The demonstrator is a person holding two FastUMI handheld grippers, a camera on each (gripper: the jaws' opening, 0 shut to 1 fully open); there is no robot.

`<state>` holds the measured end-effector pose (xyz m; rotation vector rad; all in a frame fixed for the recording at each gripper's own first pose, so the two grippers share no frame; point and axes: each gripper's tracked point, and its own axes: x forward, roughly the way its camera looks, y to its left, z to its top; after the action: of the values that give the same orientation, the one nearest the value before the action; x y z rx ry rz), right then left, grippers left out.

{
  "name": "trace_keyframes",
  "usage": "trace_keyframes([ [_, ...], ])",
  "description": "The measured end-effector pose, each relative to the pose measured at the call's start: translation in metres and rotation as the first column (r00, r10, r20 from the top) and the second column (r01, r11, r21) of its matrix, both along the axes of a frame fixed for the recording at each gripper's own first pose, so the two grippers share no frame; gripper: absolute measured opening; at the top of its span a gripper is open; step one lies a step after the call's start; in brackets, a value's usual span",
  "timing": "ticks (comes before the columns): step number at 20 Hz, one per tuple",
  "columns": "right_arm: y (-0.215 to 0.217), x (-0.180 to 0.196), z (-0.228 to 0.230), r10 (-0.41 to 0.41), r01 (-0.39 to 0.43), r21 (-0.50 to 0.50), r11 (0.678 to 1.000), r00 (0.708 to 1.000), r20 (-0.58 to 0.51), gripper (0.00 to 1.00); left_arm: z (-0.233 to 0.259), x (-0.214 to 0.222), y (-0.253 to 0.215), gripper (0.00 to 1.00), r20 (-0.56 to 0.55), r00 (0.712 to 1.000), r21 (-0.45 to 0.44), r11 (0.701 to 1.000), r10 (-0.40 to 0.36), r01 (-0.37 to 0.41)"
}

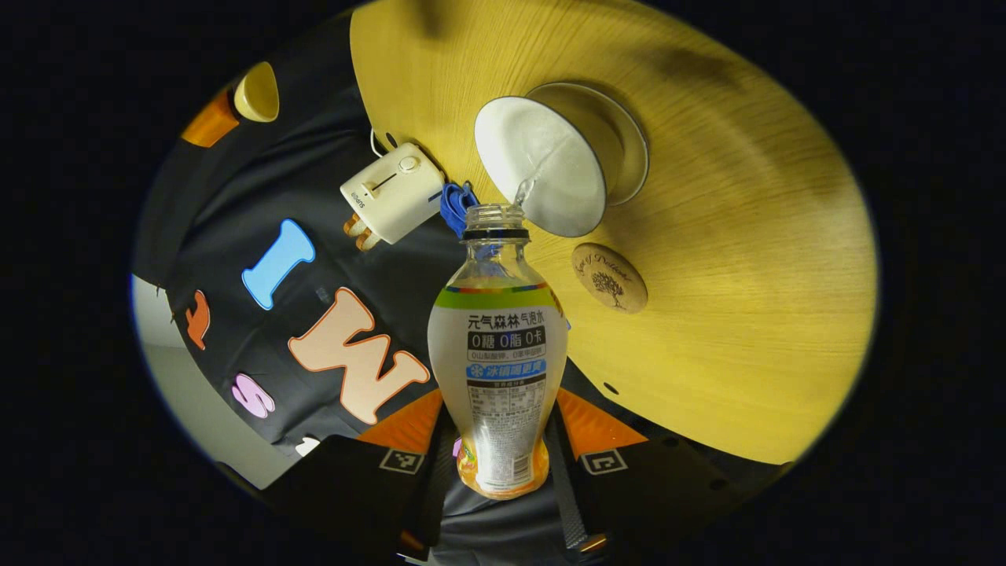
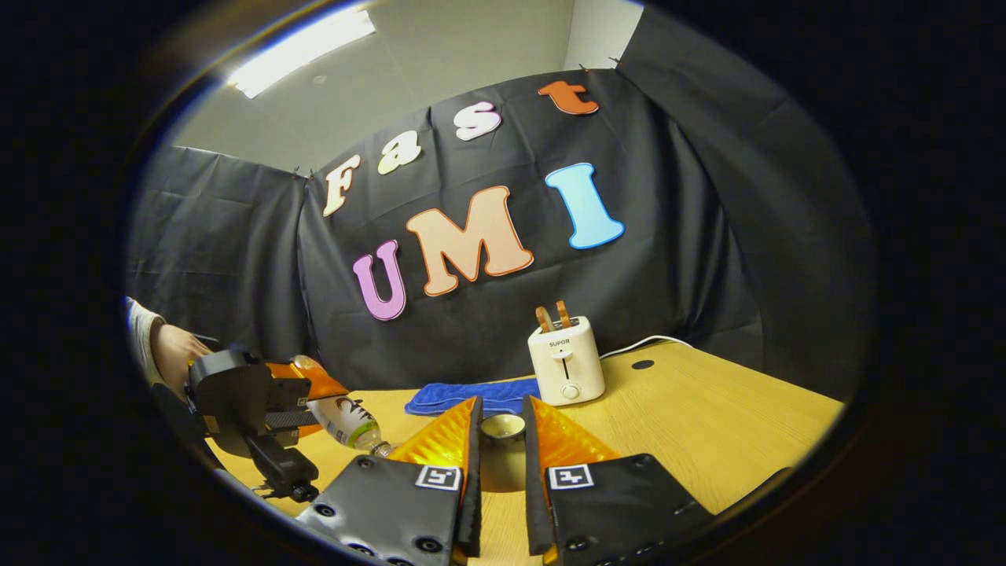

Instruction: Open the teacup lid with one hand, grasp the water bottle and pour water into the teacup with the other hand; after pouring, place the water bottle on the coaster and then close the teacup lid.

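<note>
Water bottle (image 1: 497,346): clamped in left tool (image 1: 503,464), tipped toward teacup (image 1: 562,161) at 12 o'clock, for pouring. Lid (image 2: 503,428): pinched in right tool (image 2: 501,448), held clear.

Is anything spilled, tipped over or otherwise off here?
Nothing looks spilled. The water bottle, held in the left gripper, is tipped on purpose, its stream landing inside the open teacup. The coaster lies bare beside the cup, and the right gripper holds the lid aside.

Left gripper view: rolled sideways, close above the table (image 1: 747,275), looking along it.
Right gripper view: low over the table, level, facing the back wall.
Shared: toaster (image 2: 565,360), blue cloth (image 2: 471,395).
</note>
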<state>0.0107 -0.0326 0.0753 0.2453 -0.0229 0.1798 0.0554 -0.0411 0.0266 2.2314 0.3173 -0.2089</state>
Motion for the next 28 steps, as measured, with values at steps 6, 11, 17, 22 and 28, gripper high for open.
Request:
trace_keyframes([
  [6, -0.001, 0.001, 0.0, -0.002, 0.002, -0.001, 1.0, 1.0, 0.001, 0.26, 0.006, -0.002, -0.002, 0.57, -0.002, 1.0, 0.02, 1.0, -0.002, 0.002],
  [11, -0.001, 0.0, 0.0, -0.002, 0.002, -0.001, 1.0, 1.0, 0.004, 0.26, 0.004, -0.002, -0.005, 0.57, -0.011, 1.0, 0.032, 0.999, -0.008, 0.008],
  [17, 0.0, 0.001, -0.001, 0.001, -0.001, -0.001, 1.0, 1.0, 0.001, 0.26, -0.006, -0.002, -0.001, 0.57, -0.035, 0.999, 0.04, 0.999, -0.003, 0.005],
  [22, 0.003, 0.001, -0.004, 0.005, -0.005, -0.006, 1.0, 1.0, -0.005, 0.26, -0.015, -0.004, 0.01, 0.57, -0.054, 0.998, 0.041, 0.999, 0.019, -0.017],
  [28, 0.005, 0.002, -0.007, 0.008, -0.008, -0.014, 1.0, 1.0, -0.011, 0.26, -0.022, -0.003, 0.017, 0.57, -0.072, 0.997, 0.046, 0.998, 0.033, -0.03],
])
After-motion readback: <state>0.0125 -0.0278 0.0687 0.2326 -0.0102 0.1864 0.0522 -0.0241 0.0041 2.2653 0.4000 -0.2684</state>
